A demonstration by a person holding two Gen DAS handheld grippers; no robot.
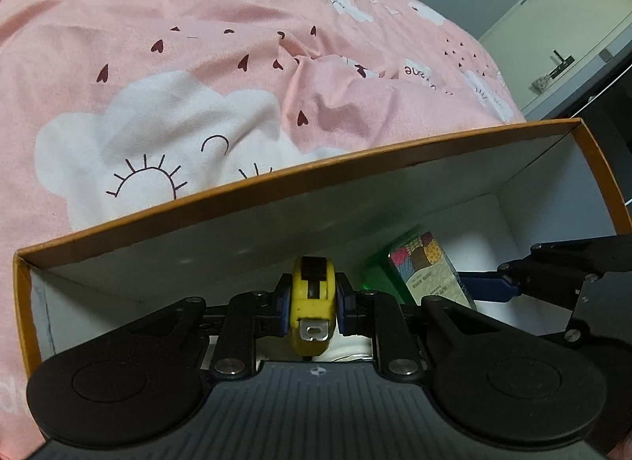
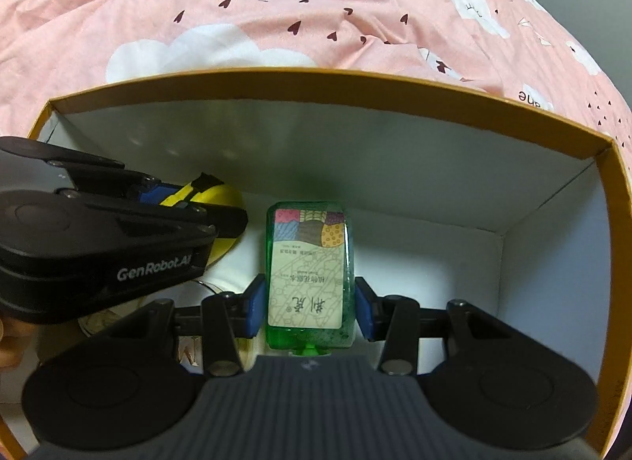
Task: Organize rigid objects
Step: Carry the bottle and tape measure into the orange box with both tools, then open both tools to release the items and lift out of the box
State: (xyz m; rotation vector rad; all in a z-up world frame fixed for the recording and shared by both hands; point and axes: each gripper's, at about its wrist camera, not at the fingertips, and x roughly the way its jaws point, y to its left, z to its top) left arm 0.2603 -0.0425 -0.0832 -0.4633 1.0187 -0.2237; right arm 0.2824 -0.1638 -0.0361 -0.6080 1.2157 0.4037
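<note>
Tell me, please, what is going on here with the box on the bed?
A person is sorting items into an orange-rimmed cardboard box that sits on a pink bedspread. The left hand-held gripper is clamped on a yellow tape measure, and the right hand-held gripper has its pads around a green bottle. Both items are down inside the box, side by side, neither clearly released.

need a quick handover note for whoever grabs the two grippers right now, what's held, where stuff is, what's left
Left gripper: shut on the yellow tape measure, held inside the orange-rimmed box.
Right gripper: pads flank the green bottle, also inside the box; grip looks loose, whether it is shut is unclear.
Done: both items brought into the box, which sits on the pink bedsheet.
Left: set each down on the box floor, open, withdraw.
</note>
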